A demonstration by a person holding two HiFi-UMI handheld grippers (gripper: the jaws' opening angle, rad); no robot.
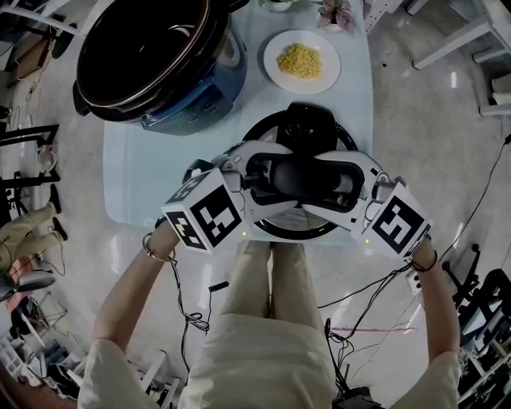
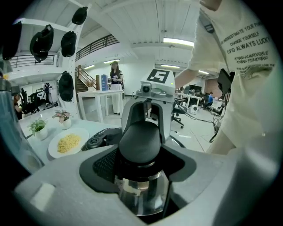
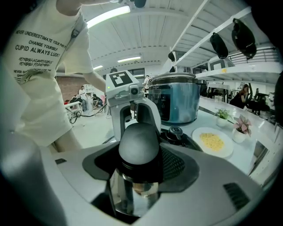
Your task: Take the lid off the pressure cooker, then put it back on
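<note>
The black pressure cooker lid [image 1: 257,133] lies flat on the pale blue table [image 1: 128,180], near its front edge. Its dark rounded handle [image 1: 303,177] stands up in the middle. My left gripper [image 1: 270,177] reaches in from the left and my right gripper [image 1: 339,182] from the right, and both clasp that handle. In the left gripper view the handle [image 2: 139,141] fills the space between the pads of the left gripper [image 2: 140,170]. The right gripper view shows the handle [image 3: 138,145] held the same way by the right gripper [image 3: 137,173]. The cooker pot [image 1: 152,56] stands uncovered at the back left.
A white plate of yellow food [image 1: 302,61] sits behind the lid, with small potted plants [image 1: 335,12] beyond it. Cables trail on the floor around the person's legs. Shelving and clutter stand to the left of the table.
</note>
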